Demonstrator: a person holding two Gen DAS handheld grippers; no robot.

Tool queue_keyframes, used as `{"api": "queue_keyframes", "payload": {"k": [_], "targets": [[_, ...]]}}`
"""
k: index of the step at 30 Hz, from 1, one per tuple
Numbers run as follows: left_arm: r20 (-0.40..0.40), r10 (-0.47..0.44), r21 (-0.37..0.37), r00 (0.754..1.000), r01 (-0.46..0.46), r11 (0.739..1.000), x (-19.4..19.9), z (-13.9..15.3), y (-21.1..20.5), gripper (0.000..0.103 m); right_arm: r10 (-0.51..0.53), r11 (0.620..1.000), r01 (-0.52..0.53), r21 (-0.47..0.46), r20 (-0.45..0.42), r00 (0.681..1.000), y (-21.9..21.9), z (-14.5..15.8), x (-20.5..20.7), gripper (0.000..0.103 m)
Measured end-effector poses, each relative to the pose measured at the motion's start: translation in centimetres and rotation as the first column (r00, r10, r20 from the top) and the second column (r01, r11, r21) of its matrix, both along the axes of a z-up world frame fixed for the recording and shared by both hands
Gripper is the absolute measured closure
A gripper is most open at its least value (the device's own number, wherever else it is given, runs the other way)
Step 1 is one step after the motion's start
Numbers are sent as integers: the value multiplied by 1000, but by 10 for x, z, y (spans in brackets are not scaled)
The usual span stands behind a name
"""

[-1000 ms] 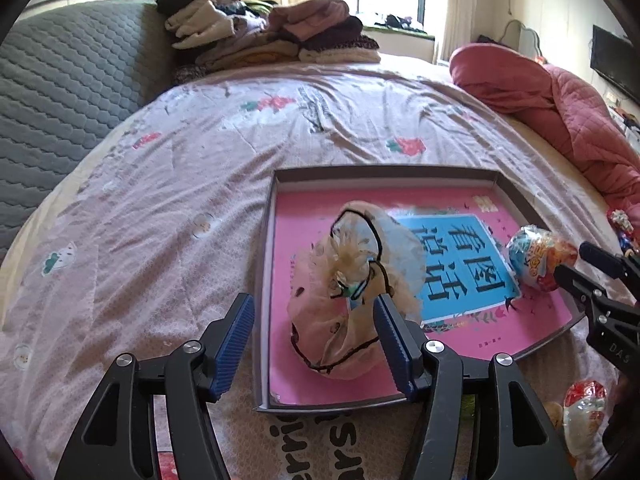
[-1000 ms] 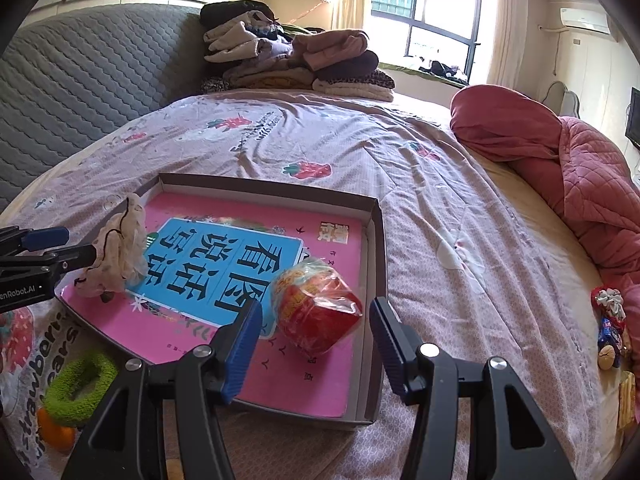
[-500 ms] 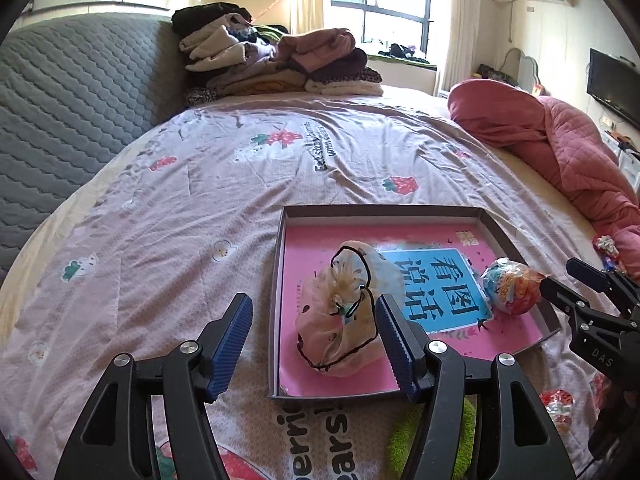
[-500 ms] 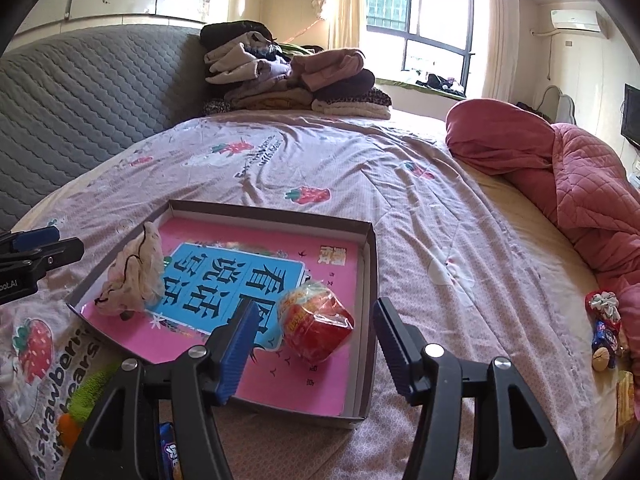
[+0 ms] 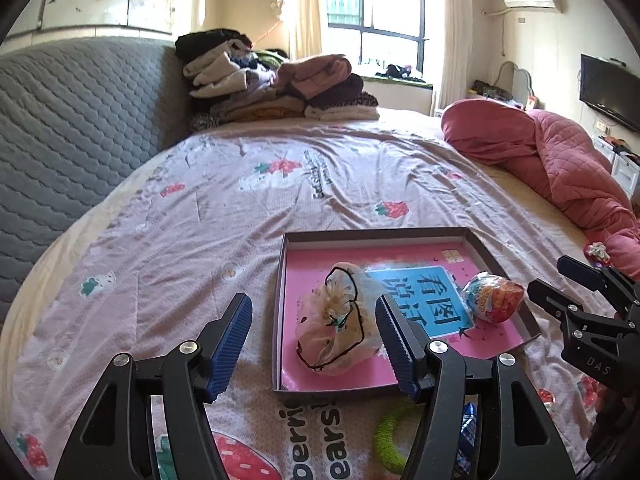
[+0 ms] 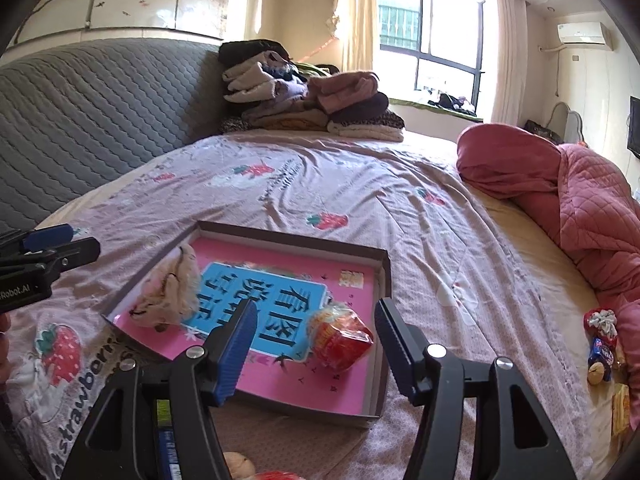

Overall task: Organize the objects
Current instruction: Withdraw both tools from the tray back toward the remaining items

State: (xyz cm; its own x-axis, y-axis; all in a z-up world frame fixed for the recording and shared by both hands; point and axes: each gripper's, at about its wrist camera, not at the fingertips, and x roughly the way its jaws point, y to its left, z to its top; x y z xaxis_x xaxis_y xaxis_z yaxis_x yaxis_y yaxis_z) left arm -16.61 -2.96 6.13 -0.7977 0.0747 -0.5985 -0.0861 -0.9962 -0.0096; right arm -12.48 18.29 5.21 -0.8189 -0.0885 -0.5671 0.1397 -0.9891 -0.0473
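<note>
A shallow grey box [image 5: 376,232] with a pink floor and a blue label lies on the bed. In its left half sits a beige frilly hair tie with a black cord [image 5: 336,320], and a red and orange wrapped snack [image 5: 496,298] lies in its right half. My left gripper [image 5: 314,308] hovers open over the box's near edge, holding nothing. My right gripper [image 6: 316,308] hangs above the snack [image 6: 340,340] with its jaws opening and the pads clear of it. Each gripper shows in the other's view: the right gripper [image 5: 550,276] at the right edge, the left gripper [image 6: 80,239] at the left edge.
A green fuzzy loop [image 5: 390,436] lies on the strawberry bedspread in front of the box. Small wrapped items [image 6: 600,352] sit by the pink quilt [image 5: 560,168] at the right. Folded clothes [image 5: 280,88] are stacked at the far end beside the grey headboard [image 5: 60,120].
Both grippers have risen and drawn back from the box, so more of the bed shows. The right jaws have spread wider. The hair tie and the snack stay in the box.
</note>
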Motion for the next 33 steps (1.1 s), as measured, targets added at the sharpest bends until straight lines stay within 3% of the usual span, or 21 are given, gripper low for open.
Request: {"api": "queue_keyframes", "payload": {"k": [5,33], "targets": [[-25,-17,-15,1000,17,1000,14,7,8,32,23,1000,-23,2,-34,999,-8,12,10,40],[-77,-84,-24,994,82,996,68,22,30,32,63,997,-68,-29,-132,989,-14,43,64,35]]}}
